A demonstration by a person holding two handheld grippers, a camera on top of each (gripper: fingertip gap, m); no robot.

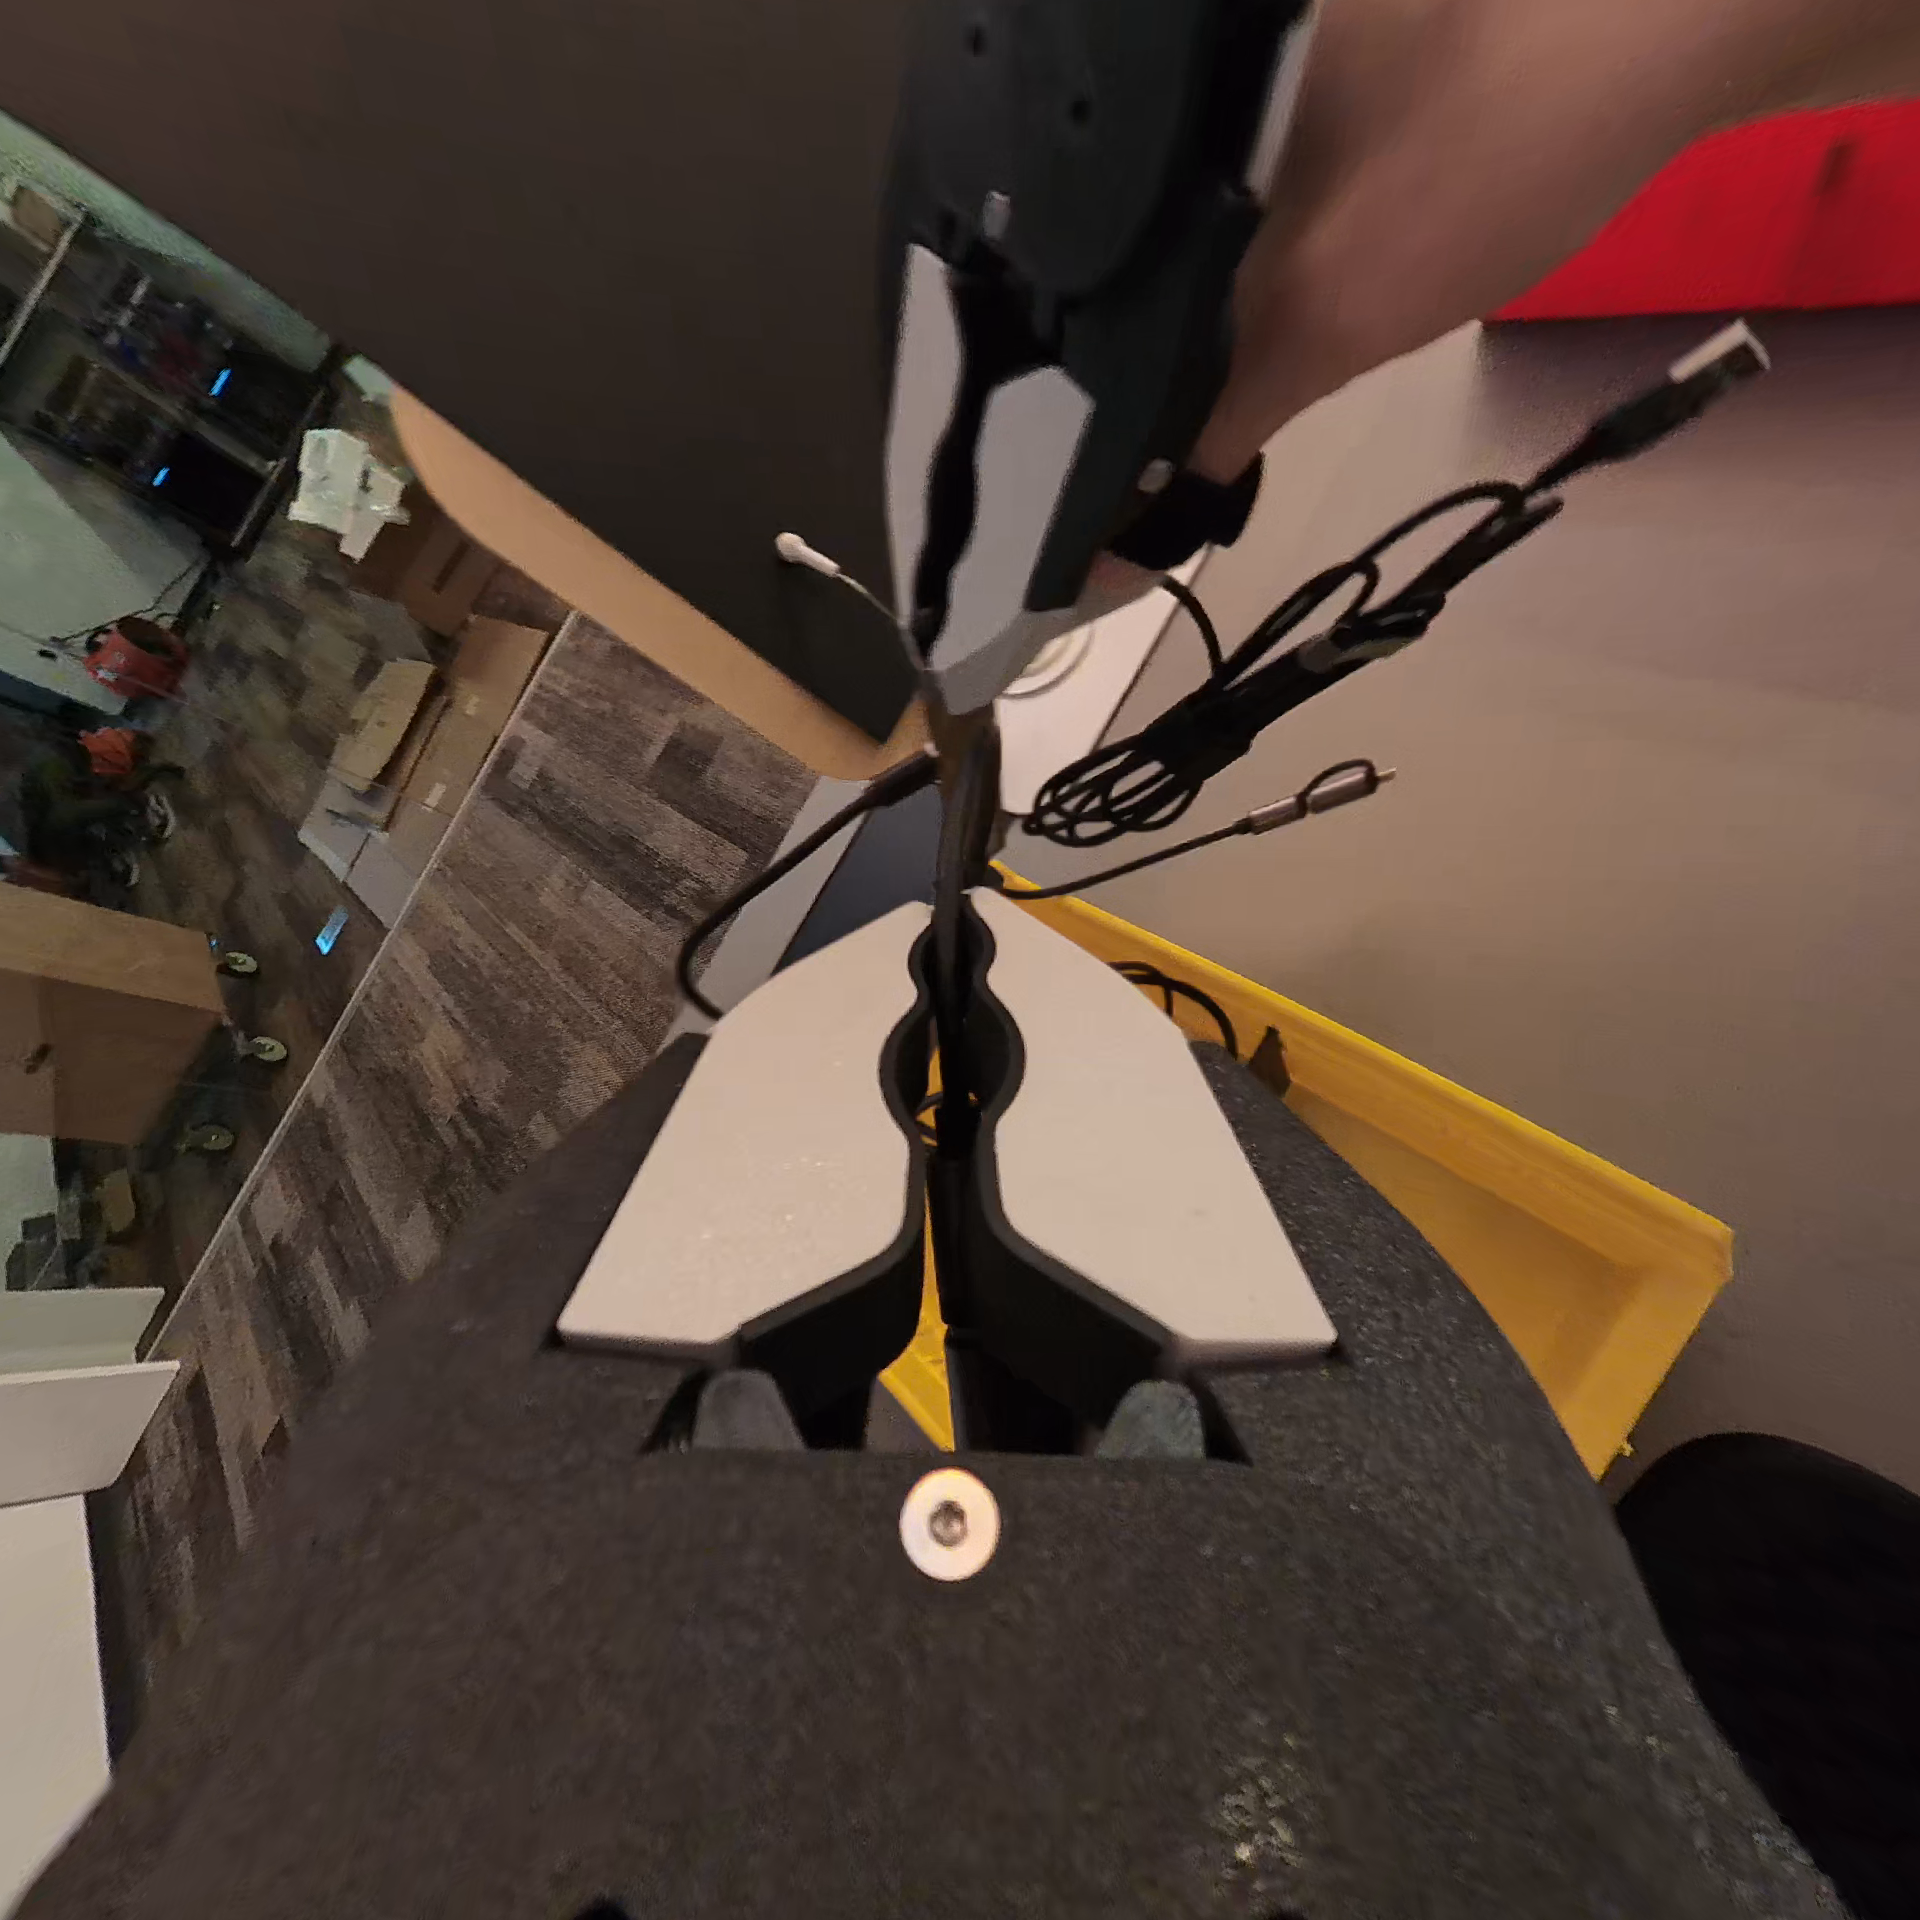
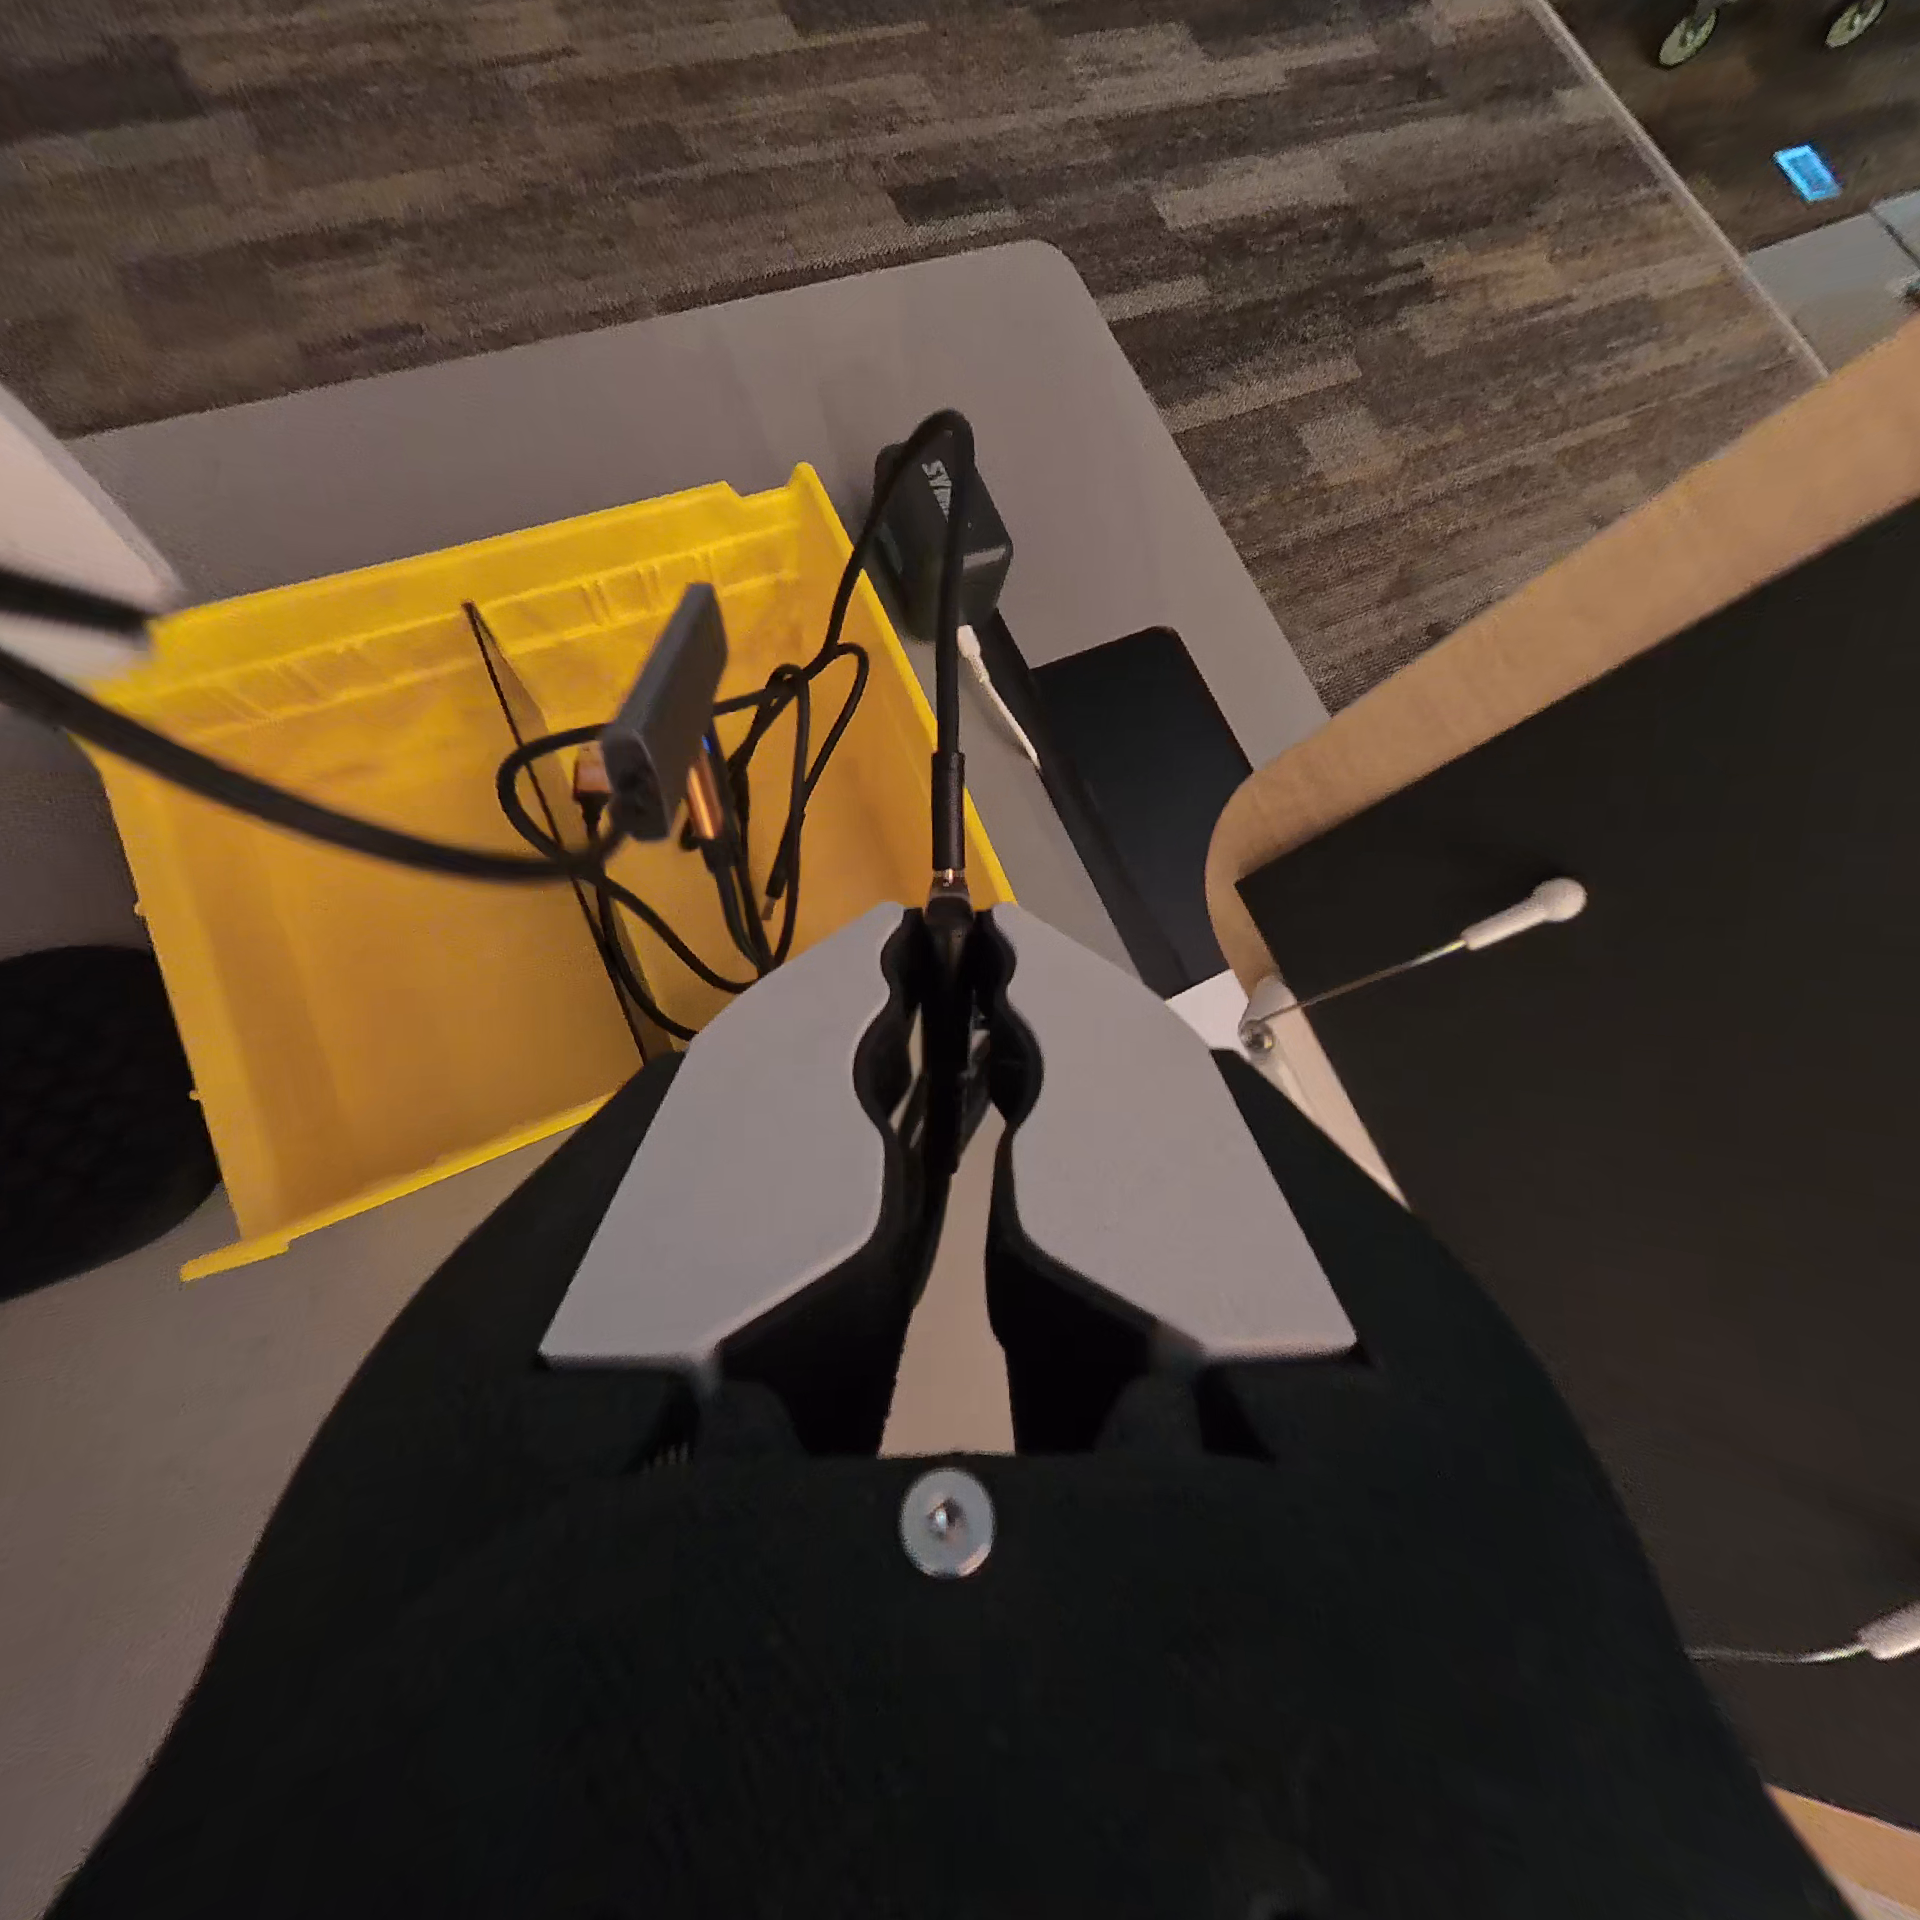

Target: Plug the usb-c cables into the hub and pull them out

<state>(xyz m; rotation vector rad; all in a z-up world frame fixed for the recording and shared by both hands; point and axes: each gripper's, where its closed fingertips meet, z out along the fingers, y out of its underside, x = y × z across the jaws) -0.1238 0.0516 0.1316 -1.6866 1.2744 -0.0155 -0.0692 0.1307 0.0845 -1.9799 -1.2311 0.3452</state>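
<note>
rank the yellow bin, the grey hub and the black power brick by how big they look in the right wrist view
1. yellow bin, by far the largest.
2. grey hub.
3. black power brick, looks close to the hub; it sits farther from the camera, so this order is unsure.

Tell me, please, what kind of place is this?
Probably an office or lab workspace: grey carpet tiles on the floor, a grey desk with a yellow bin of cables, and cardboard boxes farther off.

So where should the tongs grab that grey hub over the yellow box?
Probably the hub by its long flat sides, near the bare far end, coming from above. Its near end is crowded with plugs and cables, and the body is slim and tilted.
</note>
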